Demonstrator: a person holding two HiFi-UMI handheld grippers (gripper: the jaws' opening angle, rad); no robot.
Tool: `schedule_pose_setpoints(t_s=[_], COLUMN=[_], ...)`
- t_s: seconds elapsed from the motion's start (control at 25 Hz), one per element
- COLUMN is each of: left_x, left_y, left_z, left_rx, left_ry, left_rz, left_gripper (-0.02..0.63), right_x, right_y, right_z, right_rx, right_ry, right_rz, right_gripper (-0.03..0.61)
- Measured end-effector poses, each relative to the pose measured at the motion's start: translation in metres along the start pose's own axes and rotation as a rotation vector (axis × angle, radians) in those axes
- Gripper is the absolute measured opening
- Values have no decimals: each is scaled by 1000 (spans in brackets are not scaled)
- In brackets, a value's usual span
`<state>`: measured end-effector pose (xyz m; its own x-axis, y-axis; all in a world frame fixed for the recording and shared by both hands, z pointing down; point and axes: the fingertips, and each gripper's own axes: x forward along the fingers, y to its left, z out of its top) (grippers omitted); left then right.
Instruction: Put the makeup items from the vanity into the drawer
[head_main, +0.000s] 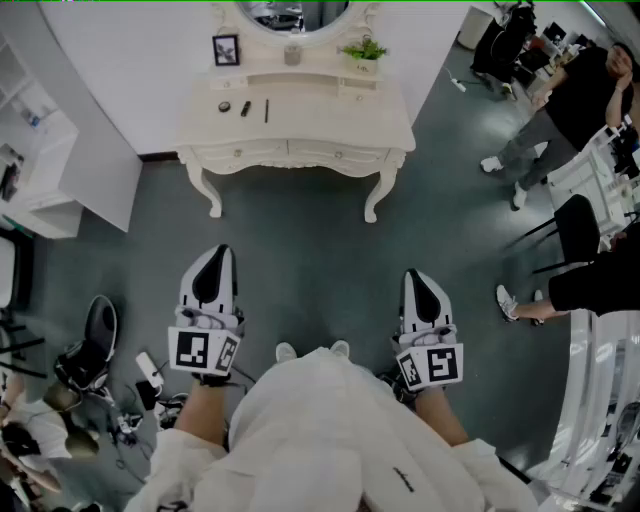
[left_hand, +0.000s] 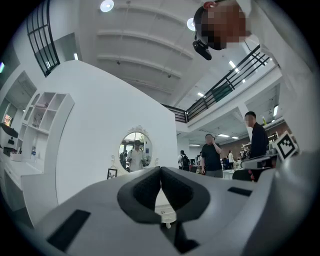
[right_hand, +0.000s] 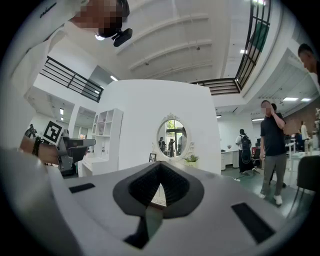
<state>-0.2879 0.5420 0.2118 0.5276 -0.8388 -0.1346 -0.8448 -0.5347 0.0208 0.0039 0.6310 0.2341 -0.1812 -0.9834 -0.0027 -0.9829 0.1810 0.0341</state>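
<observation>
Three small dark makeup items (head_main: 245, 108) lie on the left half of a white vanity worktop (head_main: 330, 118), upper centre of the head view: a round piece (head_main: 224, 107), a short tube (head_main: 246, 107) and a thin stick (head_main: 266, 110), side by side but not touching. Two drawer fronts run along the worktop's front edge, and the left drawer (head_main: 240, 154) sits just below the items and looks closed. A wide stretch of grey floor (head_main: 300, 250) separates the worktop from the person, who is at the bottom of the frame. The left tool (head_main: 220, 252) and right tool (head_main: 412, 275) point forward, both clenched shut with nothing between their jaws. The step in hand seems to be the approach. It would likely go best to walk close first and pull the drawer open by its knob with one tool. The items can then be lifted one at a time, with the jaws set across the stick's narrow width because it lies flat.
</observation>
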Motion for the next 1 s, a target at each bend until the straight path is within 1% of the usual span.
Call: schedule_pose_setpoints(t_s=[0.32, 0.56, 0.8, 0.96, 1.0], left_x=[7, 8, 3, -5, -7], left_y=[1, 5, 18, 32, 35], left_z=[-3, -2, -1, -5, -6], left_rx=[-13, -21, -46, -49, -47], left_ry=[2, -8, -24, -27, -30], left_rz=[-9, -13, -34, -57, -68], left_gripper=[28, 29, 29, 31, 31], right_x=[6, 10, 24, 34, 36], right_y=[-6, 0, 20, 44, 52], right_z=[3, 2, 1, -3, -5], right_rx=[23, 22, 26, 27, 28], right_ry=[-24, -17, 1, 21, 29], right_rz=[-22, -9, 17, 36, 46], right_gripper=[17, 17, 17, 19, 43])
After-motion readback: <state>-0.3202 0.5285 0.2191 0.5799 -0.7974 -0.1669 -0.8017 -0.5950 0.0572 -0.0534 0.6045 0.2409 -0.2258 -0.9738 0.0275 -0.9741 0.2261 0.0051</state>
